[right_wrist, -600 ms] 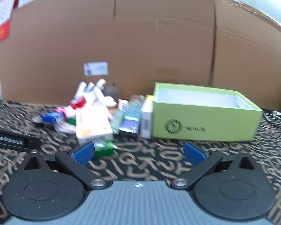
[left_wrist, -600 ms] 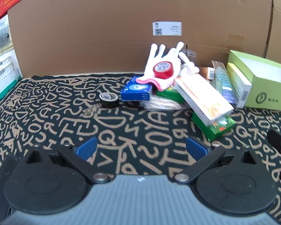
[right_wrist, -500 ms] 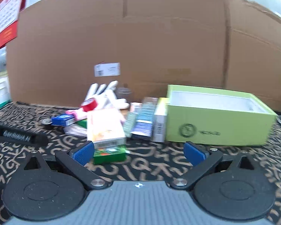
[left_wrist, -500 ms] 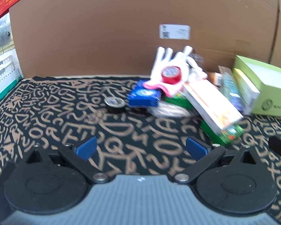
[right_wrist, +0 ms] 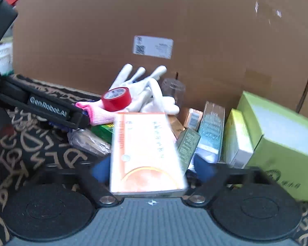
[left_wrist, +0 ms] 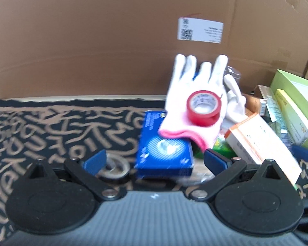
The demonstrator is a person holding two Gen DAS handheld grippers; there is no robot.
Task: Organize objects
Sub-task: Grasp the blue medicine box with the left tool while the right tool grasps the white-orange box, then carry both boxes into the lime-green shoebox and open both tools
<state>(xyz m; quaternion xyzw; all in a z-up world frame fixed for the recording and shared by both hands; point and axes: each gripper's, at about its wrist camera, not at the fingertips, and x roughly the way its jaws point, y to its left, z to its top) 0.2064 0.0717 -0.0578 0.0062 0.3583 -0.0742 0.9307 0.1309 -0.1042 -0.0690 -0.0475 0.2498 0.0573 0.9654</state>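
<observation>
1. The left claw (left_wrist: 154, 161) is spread wide, its blue pads on either side of a blue box (left_wrist: 164, 157) without touching it; nothing is pinched.
2. Beside the left pad lies a dark roll of tape (left_wrist: 114, 169), flat on the table (left_wrist: 51, 127), which is covered by a black cloth with tan letters.
3. Over the far end of the blue box drapes a white glove (left_wrist: 195, 94) with a pink cuff, and a red roll of tape (left_wrist: 204, 107) rests on its palm.
4. The right claw (right_wrist: 152, 169) straddles an orange-and-white box (right_wrist: 145, 151). Its pads stand close by the box's two long sides, but the blur hides whether they press on it, so I cannot tell if it is gripped.
5. That box lies tilted on top of a green box (right_wrist: 104, 132), with a clear plastic bag (right_wrist: 88, 143) to its left.
6. To its right stand several narrow cartons (right_wrist: 211, 131), leaning against an open light-green box (right_wrist: 277, 143).
7. Behind the pile rises a brown cardboard wall (right_wrist: 174, 20) bearing a white label (right_wrist: 153, 47).
</observation>
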